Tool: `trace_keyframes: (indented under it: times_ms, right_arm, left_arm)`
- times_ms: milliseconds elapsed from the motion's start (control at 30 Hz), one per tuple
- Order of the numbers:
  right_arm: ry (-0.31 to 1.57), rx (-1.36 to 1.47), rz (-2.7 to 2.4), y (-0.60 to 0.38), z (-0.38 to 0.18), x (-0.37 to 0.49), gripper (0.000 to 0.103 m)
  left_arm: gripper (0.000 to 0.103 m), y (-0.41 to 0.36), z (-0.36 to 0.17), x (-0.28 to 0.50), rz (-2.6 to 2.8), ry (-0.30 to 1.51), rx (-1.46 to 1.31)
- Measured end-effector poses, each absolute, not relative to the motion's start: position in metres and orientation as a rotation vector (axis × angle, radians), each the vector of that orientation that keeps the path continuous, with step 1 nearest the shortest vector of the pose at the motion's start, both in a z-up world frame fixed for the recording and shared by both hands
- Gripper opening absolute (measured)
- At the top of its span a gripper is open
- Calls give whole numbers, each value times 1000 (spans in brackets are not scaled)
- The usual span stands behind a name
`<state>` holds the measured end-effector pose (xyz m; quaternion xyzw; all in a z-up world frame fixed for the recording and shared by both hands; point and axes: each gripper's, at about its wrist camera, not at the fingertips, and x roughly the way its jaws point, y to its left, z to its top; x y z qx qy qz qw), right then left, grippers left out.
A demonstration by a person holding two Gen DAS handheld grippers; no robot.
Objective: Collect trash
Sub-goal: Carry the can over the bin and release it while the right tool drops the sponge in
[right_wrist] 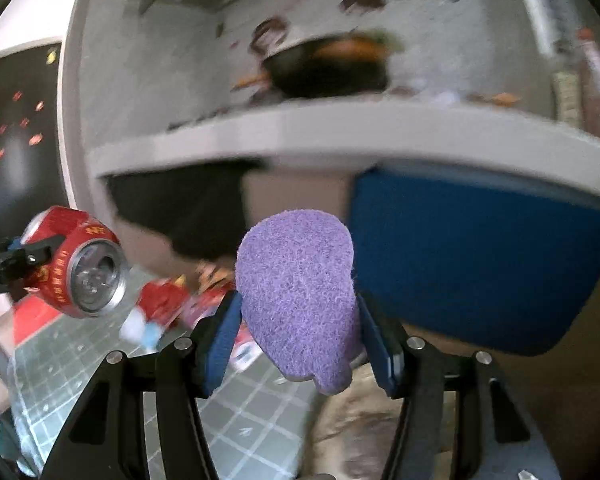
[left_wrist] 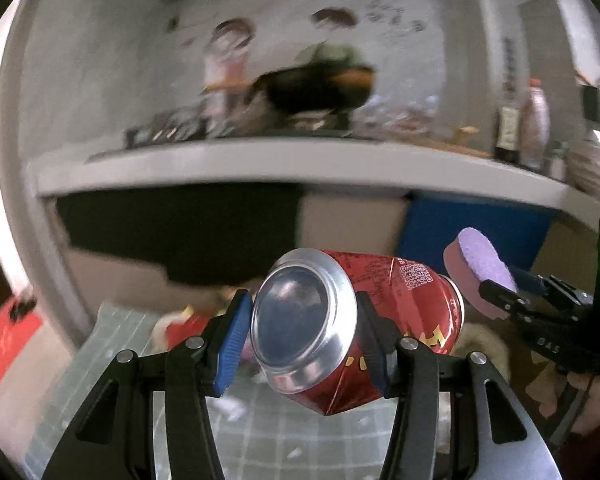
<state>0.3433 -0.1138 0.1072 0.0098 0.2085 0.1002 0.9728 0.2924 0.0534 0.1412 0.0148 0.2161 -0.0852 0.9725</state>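
Pale counter (left_wrist: 260,168) across the background, blurred — dark wok (left_wrist: 320,88) on top, bottles (left_wrist: 536,124) at its right end. Beneath its edge, a blue panel (right_wrist: 480,260). Lower down, gridded mat (left_wrist: 260,448) strewn with red wrappers (right_wrist: 160,300) and scraps, too blurred to name. Held above the mat: dented red can (left_wrist: 340,328), lying sideways, clamped at its base end between the left gripper (left_wrist: 300,340) pads (left_wrist: 230,344). Just right of it, apart, purple sponge (right_wrist: 300,296) pinched upright in the right gripper (right_wrist: 300,336), scrubby face toward the lens.
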Motion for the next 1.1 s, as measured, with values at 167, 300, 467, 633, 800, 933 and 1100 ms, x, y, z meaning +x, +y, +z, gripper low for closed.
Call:
trace_keyframes:
  times_ms: [167,300,467,633,800,933,1100]
  right_arm:
    - [407,43,102,-173,118,328,55]
    - [418,71,47,-212,109,317,55]
    - [483,122,45,-242,79,312,56]
    - [582,179,89,-252,41,326,56]
    - [628,161,82,-249,16,340,56]
    - [661,183,98,-249,0,353,56]
    - [683,198,104,-249,-13,363,56]
  left_arm:
    - [52,-9,162,306,-286,415,72]
    - [52,-59,153,338,-381,452,68]
    - [52,-99,97,369,-443,534,46]
    - [52,-108,27,386,-462,679,36]
    - [52,-111,3,398,-437,716,86]
    - [52,-112,-1,402,-441,733,115]
    - [52,-110,-17,414,-448,812,86]
